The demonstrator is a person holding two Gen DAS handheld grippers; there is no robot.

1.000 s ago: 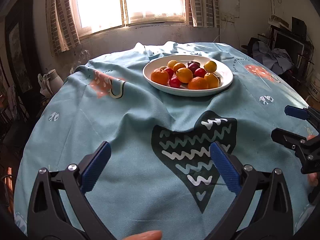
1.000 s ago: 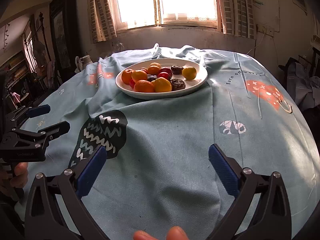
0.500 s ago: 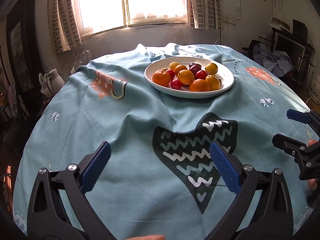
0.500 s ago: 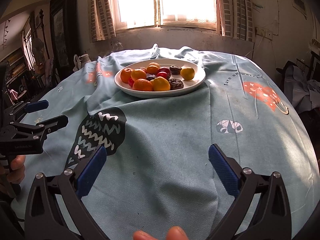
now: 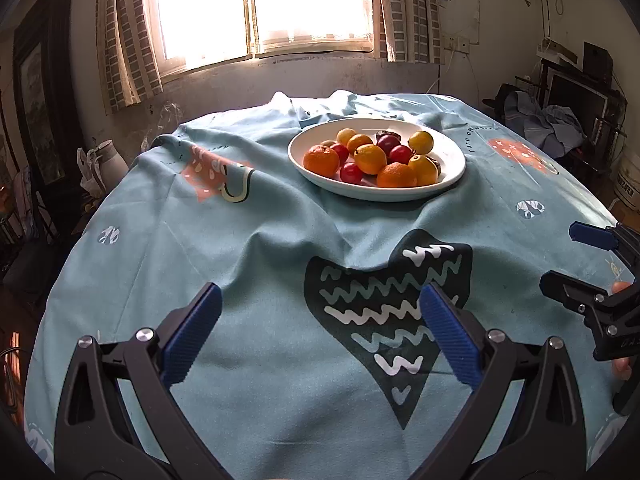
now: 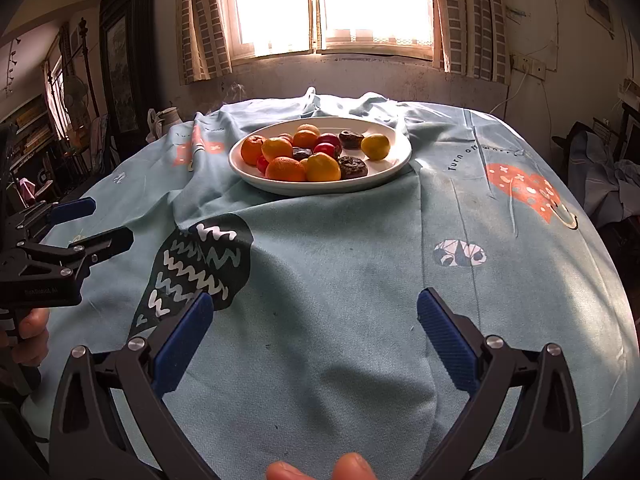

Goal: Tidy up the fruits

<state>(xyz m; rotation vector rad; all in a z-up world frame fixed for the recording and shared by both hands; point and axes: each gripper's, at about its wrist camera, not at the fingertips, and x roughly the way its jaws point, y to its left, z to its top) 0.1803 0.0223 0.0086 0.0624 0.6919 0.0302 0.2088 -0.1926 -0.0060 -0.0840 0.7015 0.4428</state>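
A white plate (image 5: 452, 156) (image 6: 396, 160) sits at the far middle of the table, heaped with several oranges (image 5: 321, 160) (image 6: 285, 169), yellow citrus (image 5: 421, 141) (image 6: 375, 146), small red fruits (image 5: 351, 173) (image 6: 329, 139) and dark wrinkled fruits (image 6: 352, 167). My left gripper (image 5: 320, 318) hangs open over the near tablecloth, well short of the plate, nothing between its blue pads. My right gripper (image 6: 314, 320) is likewise open and empty, to the right of the left one. Each gripper shows at the edge of the other's view (image 5: 580, 258) (image 6: 92, 220).
A light blue tablecloth (image 5: 168, 248) (image 6: 500, 280) with printed patterns covers the round table, wrinkled near the plate. A bright window (image 5: 260, 4) and wall stand behind. A white jug (image 5: 106, 160) sits off the table's left; clothes and furniture (image 5: 552, 124) crowd the right.
Both grippers have eased slightly toward the plate over the cloth. Their jaws stay open and nothing has been picked up.
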